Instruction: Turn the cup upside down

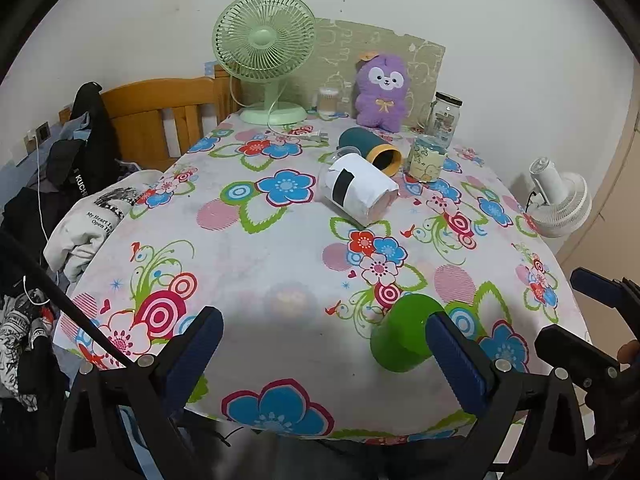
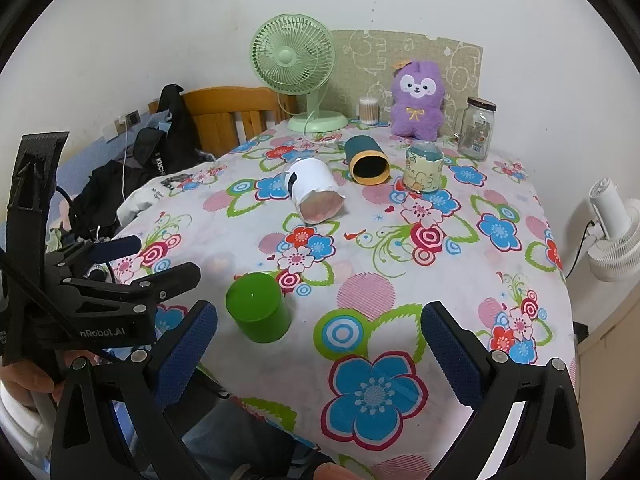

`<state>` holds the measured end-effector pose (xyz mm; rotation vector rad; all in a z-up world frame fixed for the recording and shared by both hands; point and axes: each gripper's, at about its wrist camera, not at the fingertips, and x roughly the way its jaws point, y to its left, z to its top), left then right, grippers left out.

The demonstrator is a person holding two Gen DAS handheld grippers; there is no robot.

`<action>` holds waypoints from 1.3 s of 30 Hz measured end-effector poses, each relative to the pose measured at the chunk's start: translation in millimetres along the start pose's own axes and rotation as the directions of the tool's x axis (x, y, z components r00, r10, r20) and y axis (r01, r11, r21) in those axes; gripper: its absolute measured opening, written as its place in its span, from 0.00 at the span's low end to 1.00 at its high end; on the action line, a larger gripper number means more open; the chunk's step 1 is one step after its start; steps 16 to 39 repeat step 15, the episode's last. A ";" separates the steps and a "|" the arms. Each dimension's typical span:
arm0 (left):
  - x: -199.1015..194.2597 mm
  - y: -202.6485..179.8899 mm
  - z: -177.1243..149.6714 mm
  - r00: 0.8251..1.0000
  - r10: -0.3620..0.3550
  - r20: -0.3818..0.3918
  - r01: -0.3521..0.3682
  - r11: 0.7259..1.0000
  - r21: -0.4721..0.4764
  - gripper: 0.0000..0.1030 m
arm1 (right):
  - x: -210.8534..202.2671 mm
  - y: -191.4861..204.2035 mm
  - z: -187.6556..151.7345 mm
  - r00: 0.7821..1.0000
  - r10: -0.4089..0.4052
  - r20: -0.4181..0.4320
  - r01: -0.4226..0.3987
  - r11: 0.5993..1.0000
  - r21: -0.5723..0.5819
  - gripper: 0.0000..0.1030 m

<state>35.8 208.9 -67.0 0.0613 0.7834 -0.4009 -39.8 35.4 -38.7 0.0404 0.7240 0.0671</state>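
A green cup (image 2: pixel 258 312) stands on the flowered tablecloth (image 2: pixel 400 272) near the front edge, a flat closed face turned up. In the left wrist view the green cup (image 1: pixel 400 332) sits just beyond my left gripper's (image 1: pixel 324 322) right finger, which hides part of it. My left gripper is open with nothing between its blue pads. My right gripper (image 2: pixel 320 312) is open too, and the cup lies ahead of its left finger (image 2: pixel 192 344), outside the jaws. Each gripper shows in the other's view: the left gripper (image 2: pixel 160 260), the right gripper (image 1: pixel 580 312).
A white paper-wrapped cup (image 2: pixel 316 192) and a teal cup with a yellow rim (image 2: pixel 366 160) lie on their sides mid-table. Behind stand a printed cup (image 2: pixel 424 170), a glass jar (image 2: pixel 476 128), a purple plush (image 2: pixel 418 100) and a green fan (image 2: pixel 298 64). Clothes pile up left.
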 end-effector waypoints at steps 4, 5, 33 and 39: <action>2.2 -2.7 -1.7 1.000 0.001 -0.003 -0.001 1.000 0.022 0.99 | 2.8 -0.2 -0.5 1.000 -0.001 -0.004 0.001 1.000 -0.003 1.00; 2.3 -3.2 -2.1 1.000 0.003 -0.002 -0.003 1.000 0.025 0.99 | 3.6 -0.9 -0.6 1.000 -0.002 -0.006 0.002 1.000 -0.002 1.00; 6.0 -2.5 -2.5 1.000 -0.003 -0.015 0.003 1.000 0.004 0.99 | 6.0 -4.4 -0.8 1.000 -0.002 -0.007 0.003 1.000 0.007 1.00; 6.0 -2.5 -2.5 1.000 -0.003 -0.015 0.003 1.000 0.004 0.99 | 6.0 -4.4 -0.8 1.000 -0.002 -0.007 0.003 1.000 0.007 1.00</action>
